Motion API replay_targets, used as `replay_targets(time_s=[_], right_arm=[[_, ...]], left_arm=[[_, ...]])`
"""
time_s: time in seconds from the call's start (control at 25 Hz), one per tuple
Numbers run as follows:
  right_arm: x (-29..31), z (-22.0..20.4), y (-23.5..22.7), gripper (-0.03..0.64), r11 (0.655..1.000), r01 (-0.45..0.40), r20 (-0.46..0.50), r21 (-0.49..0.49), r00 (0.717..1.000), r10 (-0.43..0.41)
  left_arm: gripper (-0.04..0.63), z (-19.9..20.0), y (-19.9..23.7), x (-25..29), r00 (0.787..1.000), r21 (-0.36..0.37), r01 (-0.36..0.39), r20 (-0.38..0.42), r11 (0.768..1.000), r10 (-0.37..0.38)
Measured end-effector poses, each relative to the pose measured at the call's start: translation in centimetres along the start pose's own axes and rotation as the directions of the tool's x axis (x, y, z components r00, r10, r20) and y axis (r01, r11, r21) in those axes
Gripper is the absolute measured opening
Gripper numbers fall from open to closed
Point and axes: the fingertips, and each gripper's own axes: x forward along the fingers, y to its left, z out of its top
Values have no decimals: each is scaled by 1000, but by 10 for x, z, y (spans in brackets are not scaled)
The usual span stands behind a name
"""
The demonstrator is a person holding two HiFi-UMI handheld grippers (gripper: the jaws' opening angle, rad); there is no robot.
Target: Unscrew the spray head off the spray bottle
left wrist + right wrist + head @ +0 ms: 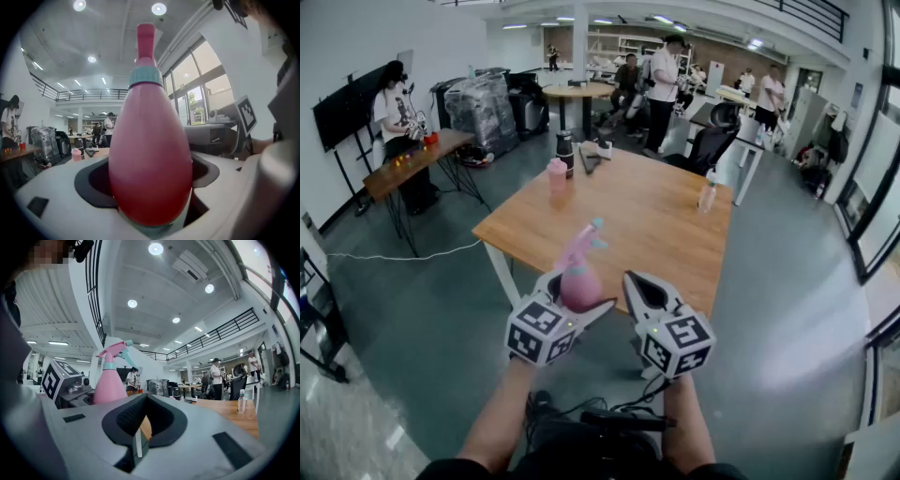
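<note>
Light grey rounded shells on left gripper [581, 292] and right gripper [639, 287]. Black pads [124, 420] inside. Marker cube [542, 330] on each: white, black square patterns, tiny green light. Black cables [614, 414] below arms. Dark clothes [581, 459].

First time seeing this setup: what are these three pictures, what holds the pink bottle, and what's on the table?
No robot here: a person holds a gripper in each hand; the marker cubes belong to them. One picture comes from a camera on the person's head, looking down; the other two from cameras riding on the grippers. The left gripper is clamped on the body of a pink spray bottle, spray head on, near the front edge of the wooden table. The right gripper is shut and empty beside it. At the table's far side stand a pink cup and a dark flask, at its right a clear bottle.
</note>
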Motion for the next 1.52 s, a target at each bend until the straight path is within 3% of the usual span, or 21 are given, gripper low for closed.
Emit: replay_targets(time_s=[0.36,0.64,1.12,1.24,1.32,1.52], right_arm=[[-1,-1,-1,11,1000,-10,7,17,1000,10],[-4,5,11,11,999,-35,6,-25,999,36],[-6,31,52,13,988,-147,52,-37,987,149],[-5,41,69,72,973,-230,60,-5,971,230],[-5,42,77,147,961,-277,56,13,960,275],[3,37,86,175,958,-285,15,10,958,285]], left_arm=[[426,0,-6,2,1000,4,15,-1,1000,-15],[426,-1,-11,-1,1000,6,30,-9,1000,-30],[426,-11,-11,-9,1000,6,2,-20,1000,-2],[426,-16,-11,-7,999,6,-4,-35,1000,4],[426,-21,-12,-6,999,11,-10,-48,1000,11],[426,-22,-13,-6,998,32,-41,-56,999,43]])
